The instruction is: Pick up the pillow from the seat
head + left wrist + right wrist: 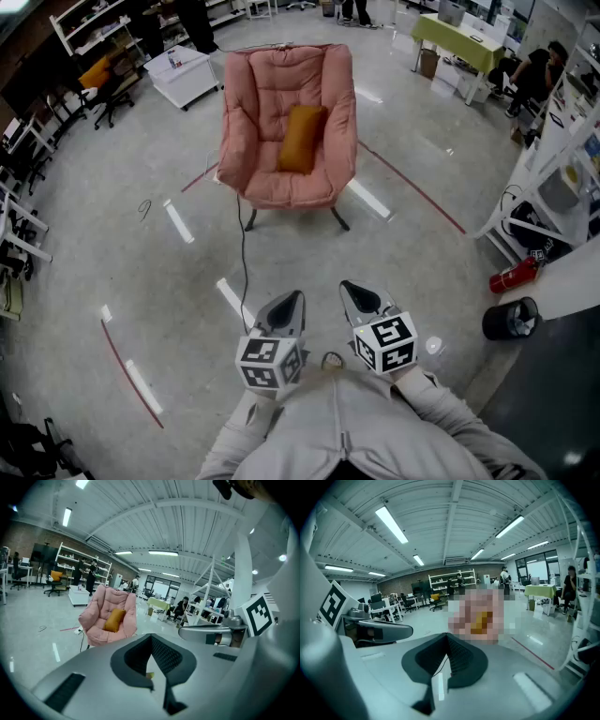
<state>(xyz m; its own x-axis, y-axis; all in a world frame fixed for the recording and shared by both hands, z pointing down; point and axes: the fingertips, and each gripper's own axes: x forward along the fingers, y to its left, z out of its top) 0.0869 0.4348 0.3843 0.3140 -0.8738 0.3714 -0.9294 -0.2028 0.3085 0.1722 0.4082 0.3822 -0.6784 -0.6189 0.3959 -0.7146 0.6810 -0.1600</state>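
Orange pillow (301, 139) is leaning against the back of the pink armchair (251, 112), pretty much in the middle of the seat. The left tool (296, 298) has its jaws pressed together with nothing in them, and the right tool (347, 287) is the same deal (side by side, both aimed toward the chair). They're well apart from the pillow. A black cable (242, 253) trails over the floor (141, 281) from under the chair.

No lettering, label, brand or number can be read.
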